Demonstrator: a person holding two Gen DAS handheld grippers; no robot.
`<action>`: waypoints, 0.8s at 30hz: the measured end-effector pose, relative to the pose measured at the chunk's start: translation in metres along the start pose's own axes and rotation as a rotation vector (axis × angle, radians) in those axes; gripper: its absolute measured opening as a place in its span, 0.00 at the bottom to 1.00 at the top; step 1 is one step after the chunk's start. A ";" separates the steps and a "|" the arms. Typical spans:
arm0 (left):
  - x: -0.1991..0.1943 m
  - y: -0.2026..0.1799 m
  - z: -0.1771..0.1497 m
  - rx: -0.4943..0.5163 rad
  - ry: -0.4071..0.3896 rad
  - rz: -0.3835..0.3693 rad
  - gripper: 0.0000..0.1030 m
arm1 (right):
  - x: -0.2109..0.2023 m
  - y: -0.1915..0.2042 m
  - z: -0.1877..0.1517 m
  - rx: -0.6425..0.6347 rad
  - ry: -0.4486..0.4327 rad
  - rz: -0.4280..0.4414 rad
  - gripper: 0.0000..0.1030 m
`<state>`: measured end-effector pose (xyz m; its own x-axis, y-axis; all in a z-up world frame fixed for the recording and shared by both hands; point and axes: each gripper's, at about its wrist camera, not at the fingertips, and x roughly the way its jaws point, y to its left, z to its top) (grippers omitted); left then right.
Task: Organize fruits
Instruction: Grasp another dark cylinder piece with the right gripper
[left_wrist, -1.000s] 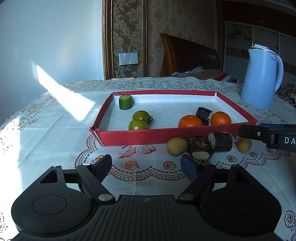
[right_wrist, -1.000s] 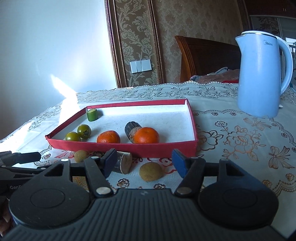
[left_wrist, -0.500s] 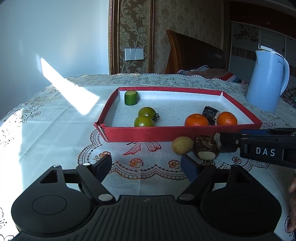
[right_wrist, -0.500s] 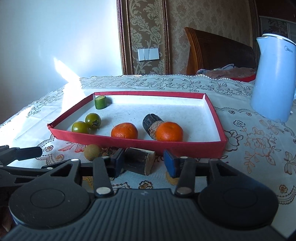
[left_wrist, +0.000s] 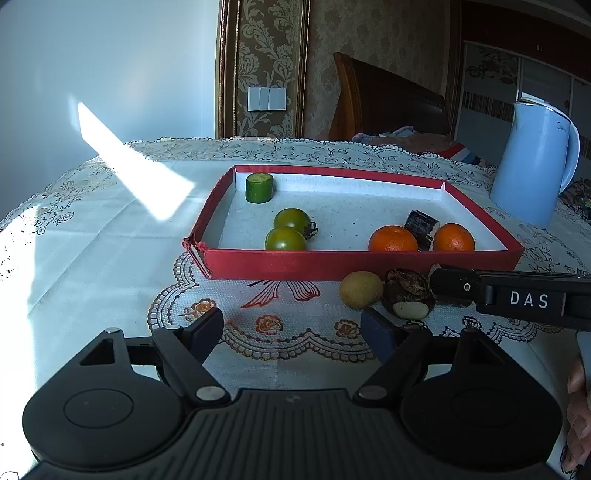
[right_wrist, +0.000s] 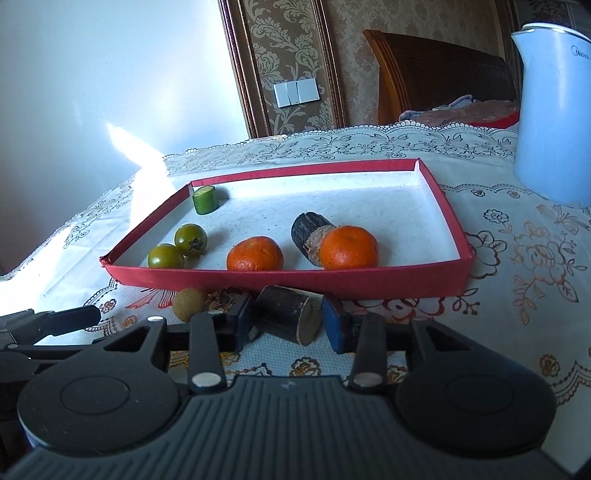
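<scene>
A red tray (left_wrist: 332, 263) holds a cucumber piece (left_wrist: 259, 187), two green tomatoes (left_wrist: 285, 239), two oranges (left_wrist: 392, 239) and a dark cane piece (left_wrist: 421, 225). In front of it on the cloth lie a small tan fruit (left_wrist: 361, 289) and a brown root (left_wrist: 408, 293). In the right wrist view my right gripper (right_wrist: 288, 324) is closing on a second dark cane piece (right_wrist: 284, 312) that lies on the cloth, and both pads touch its sides. My left gripper (left_wrist: 291, 328) stands open over bare cloth with nothing between its fingers.
A pale blue kettle (left_wrist: 535, 166) stands right of the tray. A wooden chair back (right_wrist: 436, 70) rises behind the table. A finger of the right gripper (left_wrist: 454, 290) reaches in from the right beside the root, and a hand (left_wrist: 578, 424) shows at the right edge.
My right gripper slid left from the small tan fruit to the dark cane piece and its jaws narrowed around it. The left gripper stayed open, its view hardly changed.
</scene>
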<state>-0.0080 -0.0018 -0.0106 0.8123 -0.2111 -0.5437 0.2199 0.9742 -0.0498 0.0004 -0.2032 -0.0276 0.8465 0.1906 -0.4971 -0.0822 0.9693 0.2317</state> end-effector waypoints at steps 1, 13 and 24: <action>0.000 0.001 0.000 -0.003 0.002 -0.003 0.79 | -0.001 0.000 -0.001 0.000 -0.001 0.003 0.33; 0.001 0.002 -0.002 -0.013 0.018 -0.012 0.79 | 0.001 0.007 -0.001 -0.012 0.014 -0.040 0.34; 0.000 0.002 -0.001 -0.013 0.012 -0.017 0.79 | -0.009 -0.003 -0.004 0.039 -0.024 -0.032 0.30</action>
<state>-0.0082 0.0005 -0.0119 0.8019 -0.2268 -0.5527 0.2263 0.9715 -0.0704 -0.0086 -0.2073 -0.0272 0.8607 0.1552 -0.4850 -0.0345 0.9680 0.2485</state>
